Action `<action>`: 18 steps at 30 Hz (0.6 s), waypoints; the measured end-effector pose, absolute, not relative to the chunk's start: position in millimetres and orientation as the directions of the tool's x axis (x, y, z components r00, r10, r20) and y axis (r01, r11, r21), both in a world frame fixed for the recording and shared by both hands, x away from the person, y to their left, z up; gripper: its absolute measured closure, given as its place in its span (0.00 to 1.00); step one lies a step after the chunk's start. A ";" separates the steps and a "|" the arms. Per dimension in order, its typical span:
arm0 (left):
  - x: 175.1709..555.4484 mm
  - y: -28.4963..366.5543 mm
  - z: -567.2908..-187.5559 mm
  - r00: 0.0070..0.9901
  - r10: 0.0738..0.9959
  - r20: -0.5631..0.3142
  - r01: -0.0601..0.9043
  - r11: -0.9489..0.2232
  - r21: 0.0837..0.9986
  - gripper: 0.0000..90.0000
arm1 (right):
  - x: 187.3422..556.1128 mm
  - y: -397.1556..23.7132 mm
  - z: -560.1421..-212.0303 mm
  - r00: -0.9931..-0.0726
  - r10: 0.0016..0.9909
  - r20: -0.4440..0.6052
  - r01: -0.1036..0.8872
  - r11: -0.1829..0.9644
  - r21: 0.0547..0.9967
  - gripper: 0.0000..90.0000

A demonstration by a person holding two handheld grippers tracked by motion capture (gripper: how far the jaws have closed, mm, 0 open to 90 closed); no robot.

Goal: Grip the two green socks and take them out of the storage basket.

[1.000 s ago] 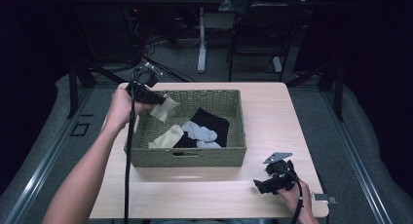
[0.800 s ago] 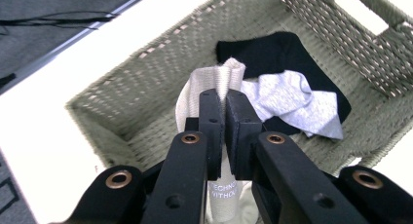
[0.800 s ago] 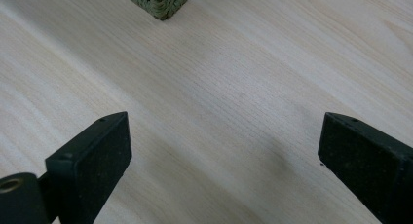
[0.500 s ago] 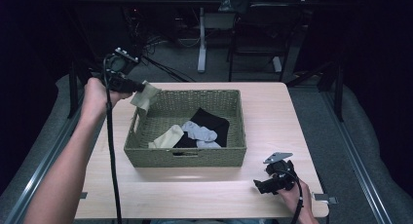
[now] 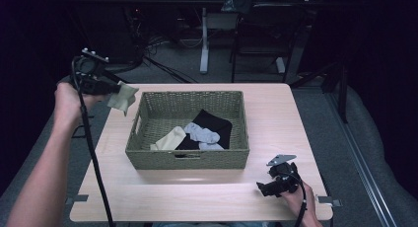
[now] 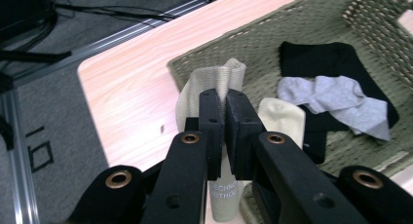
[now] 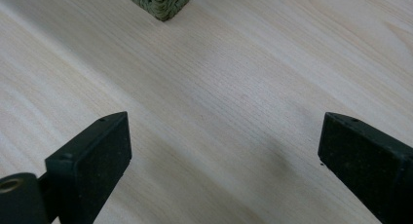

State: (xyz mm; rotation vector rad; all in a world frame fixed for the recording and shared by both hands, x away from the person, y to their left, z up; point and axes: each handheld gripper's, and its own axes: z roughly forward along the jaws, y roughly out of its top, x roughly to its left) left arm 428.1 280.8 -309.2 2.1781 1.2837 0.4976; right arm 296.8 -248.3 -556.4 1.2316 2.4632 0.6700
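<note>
My left gripper (image 5: 112, 90) is raised over the table's back left corner, shut on a beige sock (image 5: 123, 97) that hangs from its jaws. In the left gripper view the same beige sock (image 6: 214, 83) is pinched between the closed jaws of the left gripper (image 6: 224, 100), above the table beside the woven basket (image 6: 302, 36). The woven basket (image 5: 148, 153) sits mid-table and holds a cream sock (image 5: 170, 138), a grey sock (image 5: 202, 134) and black cloth (image 5: 212, 122). My right gripper (image 5: 261, 188) rests on the table near the front right, open, nothing between the jaws of the right gripper (image 7: 224, 151).
The wooden table (image 5: 276, 113) has bare surface to the right of and in front of the basket. A corner of the basket (image 7: 160, 2) lies ahead of the right gripper. Dark floor, cables and chair legs lie beyond the far edge.
My left gripper has carried the beige sock up out of the basket and leftward past its left rim. The right gripper has stayed where it was.
</note>
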 end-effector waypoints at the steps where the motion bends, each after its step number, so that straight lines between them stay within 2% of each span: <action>1: 426.8 285.9 -310.5 0.465 0.885 0.034 0.679 -0.381 0.628 0.96 | 296.8 -248.2 -556.5 -0.585 0.809 -0.063 0.666 0.523 0.532 0.05; 8: 418.2 317.6 -325.9 0.400 0.916 0.022 0.717 -0.327 0.616 0.96 | 296.5 -247.9 -557.2 -0.581 0.813 -0.049 0.668 0.510 0.542 0.05; 18: 417.1 346.0 -373.6 0.345 0.939 -0.001 0.786 -0.288 0.548 0.95 | 295.4 -247.4 -557.9 -0.578 0.815 -0.051 0.668 0.508 0.544 0.05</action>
